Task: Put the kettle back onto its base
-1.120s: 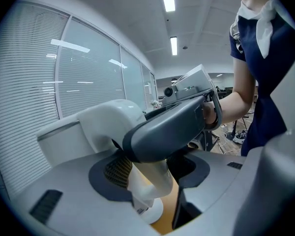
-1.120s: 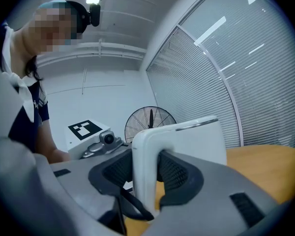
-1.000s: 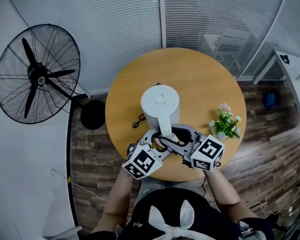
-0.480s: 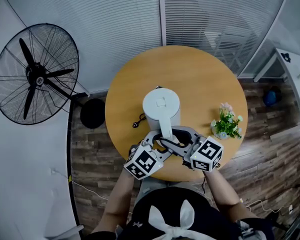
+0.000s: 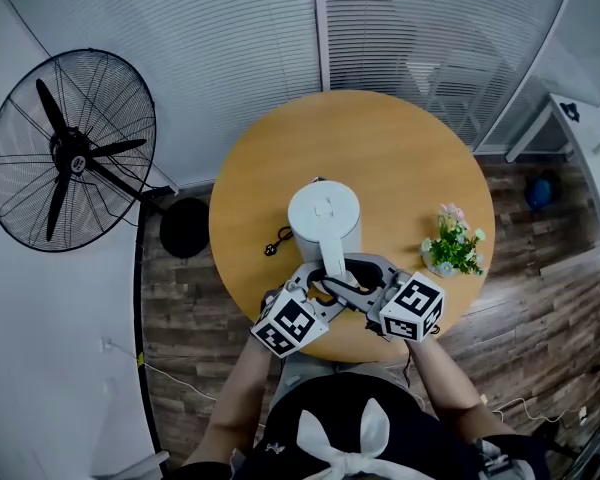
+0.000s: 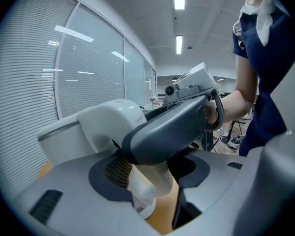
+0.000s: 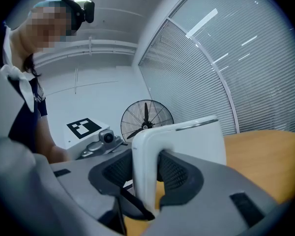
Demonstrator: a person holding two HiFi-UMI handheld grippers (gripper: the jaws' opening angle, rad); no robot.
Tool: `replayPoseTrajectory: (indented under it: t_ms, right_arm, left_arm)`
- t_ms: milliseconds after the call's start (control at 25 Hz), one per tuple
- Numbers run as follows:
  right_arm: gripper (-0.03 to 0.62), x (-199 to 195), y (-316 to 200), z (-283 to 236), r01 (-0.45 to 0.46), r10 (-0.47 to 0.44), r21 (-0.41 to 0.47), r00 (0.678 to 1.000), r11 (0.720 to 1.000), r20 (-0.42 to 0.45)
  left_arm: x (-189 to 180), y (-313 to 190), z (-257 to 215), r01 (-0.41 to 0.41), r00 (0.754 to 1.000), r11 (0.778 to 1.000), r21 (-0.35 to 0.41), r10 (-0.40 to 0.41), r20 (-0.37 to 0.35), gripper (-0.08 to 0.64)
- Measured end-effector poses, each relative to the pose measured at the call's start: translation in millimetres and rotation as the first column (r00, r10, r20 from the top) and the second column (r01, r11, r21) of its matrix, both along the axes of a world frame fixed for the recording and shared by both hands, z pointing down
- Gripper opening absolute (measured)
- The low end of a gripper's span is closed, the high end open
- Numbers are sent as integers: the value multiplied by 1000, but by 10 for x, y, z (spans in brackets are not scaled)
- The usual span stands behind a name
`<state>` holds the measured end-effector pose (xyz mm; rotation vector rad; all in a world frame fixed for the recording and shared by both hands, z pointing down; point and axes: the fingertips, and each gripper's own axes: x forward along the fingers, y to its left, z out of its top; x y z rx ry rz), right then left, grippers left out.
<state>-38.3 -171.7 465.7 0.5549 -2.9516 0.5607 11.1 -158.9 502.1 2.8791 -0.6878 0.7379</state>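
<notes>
the left gripper (image 5: pixel 318 281) and right gripper (image 5: pixel 352 274) were both clamped on the white kettle's (image 5: pixel 323 211) handle (image 5: pixel 330 254) over the round table (image 5: pixel 400 153).

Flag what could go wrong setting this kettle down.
1. No base shows under the kettle, so it may land off-centre and tip.
2. The left gripper and right gripper crowd one thin handle; fingers could clash or slip.
3. The cord lies near the kettle and could snag.
</notes>
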Motion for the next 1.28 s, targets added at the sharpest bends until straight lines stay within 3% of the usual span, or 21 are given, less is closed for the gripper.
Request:
replayPoseTrajectory:
  t_ms: [1280]
  right_arm:
    - [179, -40, -80, 462, -6, 1, -81, 998, 997, -71]
  left_arm:
    - [-32, -56, 444, 23, 1000, 996, -91, -22, 12, 230]
